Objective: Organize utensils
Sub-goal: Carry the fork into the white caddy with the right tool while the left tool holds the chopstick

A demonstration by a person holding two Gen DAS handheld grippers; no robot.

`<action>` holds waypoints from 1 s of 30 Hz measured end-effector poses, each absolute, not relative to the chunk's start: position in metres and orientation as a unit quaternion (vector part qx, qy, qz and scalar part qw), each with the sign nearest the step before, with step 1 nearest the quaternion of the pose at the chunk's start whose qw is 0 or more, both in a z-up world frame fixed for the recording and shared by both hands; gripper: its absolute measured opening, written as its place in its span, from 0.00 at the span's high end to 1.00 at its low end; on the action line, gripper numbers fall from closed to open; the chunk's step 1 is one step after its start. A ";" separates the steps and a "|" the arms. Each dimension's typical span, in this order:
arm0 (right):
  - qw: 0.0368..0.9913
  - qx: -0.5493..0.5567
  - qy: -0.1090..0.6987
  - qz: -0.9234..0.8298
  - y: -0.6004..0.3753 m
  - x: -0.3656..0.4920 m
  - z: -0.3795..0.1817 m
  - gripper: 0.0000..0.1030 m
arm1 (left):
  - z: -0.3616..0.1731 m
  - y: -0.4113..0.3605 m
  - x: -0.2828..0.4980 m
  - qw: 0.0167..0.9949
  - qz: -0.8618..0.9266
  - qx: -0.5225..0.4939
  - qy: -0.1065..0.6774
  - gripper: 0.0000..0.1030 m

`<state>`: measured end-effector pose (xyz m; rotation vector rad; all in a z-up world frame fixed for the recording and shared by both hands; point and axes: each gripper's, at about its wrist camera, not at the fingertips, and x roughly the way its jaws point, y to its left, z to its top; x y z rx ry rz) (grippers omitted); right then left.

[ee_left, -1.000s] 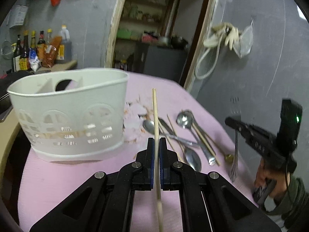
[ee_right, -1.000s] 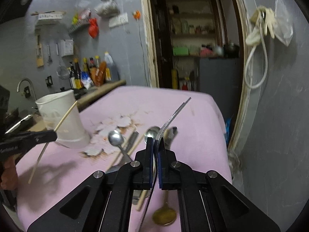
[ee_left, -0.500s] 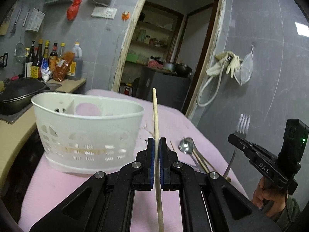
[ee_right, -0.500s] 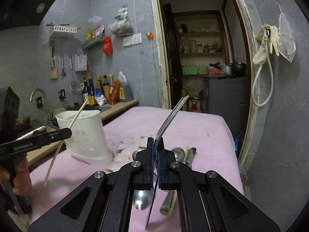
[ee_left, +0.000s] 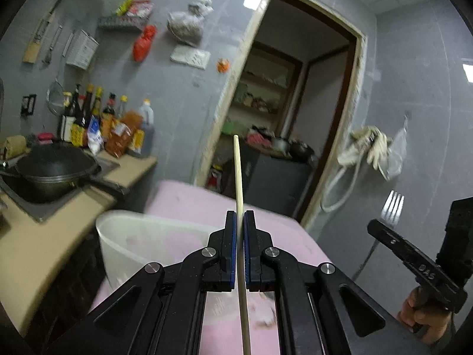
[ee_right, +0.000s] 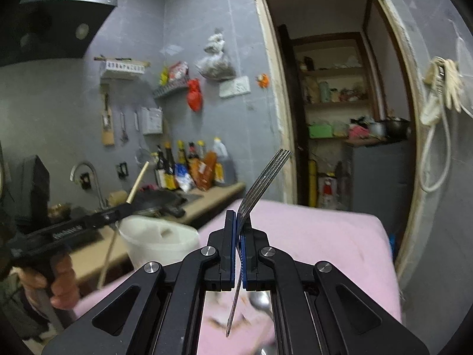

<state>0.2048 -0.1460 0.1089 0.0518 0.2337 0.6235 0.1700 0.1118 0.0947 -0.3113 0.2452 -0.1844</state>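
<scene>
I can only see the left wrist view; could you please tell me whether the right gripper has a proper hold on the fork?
Observer: Yes. The right gripper is shut on the fork, pinching it just below the tines, with the handle hanging beneath.
Operator: Thank you. Does anything lie under that gripper?
Observer: A spoon lies on the pink cloth right beneath it.
Operator: And how does my own load hang, seen from there?
Observer: The chopstick slants down, and its lower end shows left of the basket, not inside it.
</scene>
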 end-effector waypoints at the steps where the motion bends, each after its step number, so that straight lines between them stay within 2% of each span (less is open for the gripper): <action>1: 0.943 0.028 0.109 0.312 -0.140 0.208 0.114 0.99 | 0.099 0.119 0.174 0.977 -0.083 -0.157 0.114 0.98; 7: 0.932 0.045 0.074 0.351 -0.098 0.232 0.148 0.99 | 0.116 0.160 0.201 0.982 -0.027 -0.173 0.066 0.97; 12: 0.929 0.039 0.054 0.363 -0.062 0.246 0.154 0.99 | 0.113 0.188 0.219 0.983 0.021 -0.177 0.035 0.97; 19: 0.936 0.016 0.043 0.350 -0.030 0.263 0.127 0.99 | 0.094 0.208 0.229 0.979 0.064 -0.193 0.015 0.97; 30: 0.935 -0.001 0.068 0.348 -0.018 0.273 0.088 0.99 | 0.068 0.192 0.227 0.982 0.095 -0.164 -0.007 0.97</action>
